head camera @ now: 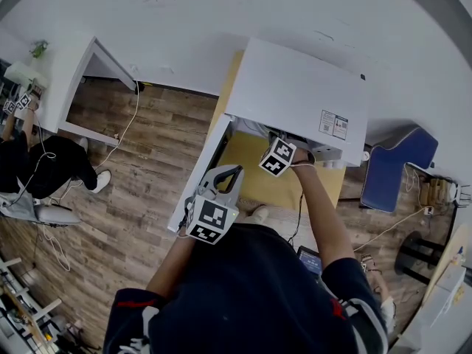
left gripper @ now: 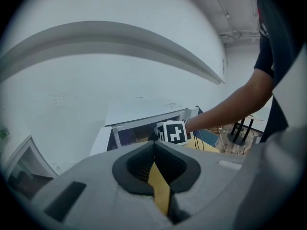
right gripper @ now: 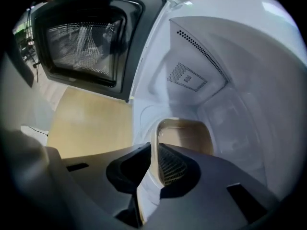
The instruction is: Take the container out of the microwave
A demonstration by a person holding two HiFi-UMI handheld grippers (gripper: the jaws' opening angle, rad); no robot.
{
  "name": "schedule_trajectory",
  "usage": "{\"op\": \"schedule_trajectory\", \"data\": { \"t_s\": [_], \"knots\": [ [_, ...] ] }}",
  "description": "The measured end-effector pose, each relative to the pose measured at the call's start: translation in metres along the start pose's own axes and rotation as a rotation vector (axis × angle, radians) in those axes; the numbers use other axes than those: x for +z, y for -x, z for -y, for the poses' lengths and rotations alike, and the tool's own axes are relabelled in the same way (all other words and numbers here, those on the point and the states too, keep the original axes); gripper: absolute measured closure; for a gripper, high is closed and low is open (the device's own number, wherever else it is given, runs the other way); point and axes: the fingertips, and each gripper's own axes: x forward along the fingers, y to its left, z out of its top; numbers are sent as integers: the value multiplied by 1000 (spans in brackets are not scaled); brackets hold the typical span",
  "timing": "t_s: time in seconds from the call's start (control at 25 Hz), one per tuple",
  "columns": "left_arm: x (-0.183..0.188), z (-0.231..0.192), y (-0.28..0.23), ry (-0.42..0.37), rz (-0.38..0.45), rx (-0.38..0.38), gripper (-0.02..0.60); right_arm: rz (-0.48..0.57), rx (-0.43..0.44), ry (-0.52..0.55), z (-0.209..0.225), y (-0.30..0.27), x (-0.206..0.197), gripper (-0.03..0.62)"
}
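Container (right gripper: 186, 137) inside microwave (right gripper: 206, 42), door (right gripper: 86, 37) alongside

The head camera looks steeply down from well above onto the microwave (head camera: 295, 94), its open door (head camera: 195, 179) and the yellow worktop (head camera: 254, 186). The camera on the left tongs (left gripper: 154, 152) sits back on the near side and faces far across closed jaws. We note that it shares the microwave and the right marker cube (left gripper: 171, 132) with the head view. The camera on the right tongs (right gripper: 154, 147) looks into the cavity, very near the container (right gripper: 184, 135) gripped in its jaws, with the door at left.
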Motion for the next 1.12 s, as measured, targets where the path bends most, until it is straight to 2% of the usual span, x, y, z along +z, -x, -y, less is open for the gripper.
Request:
{"op": "schedule_trajectory", "data": {
  "t_s": [0.4,1.12],
  "knots": [
    [6,2,2,-7,22,-16,568,8,2,11,-3,21,-1,559],
    [17,8,14,-57,62,-48,568,11,-2,23,-48,75,-14,560]
  ]
}}
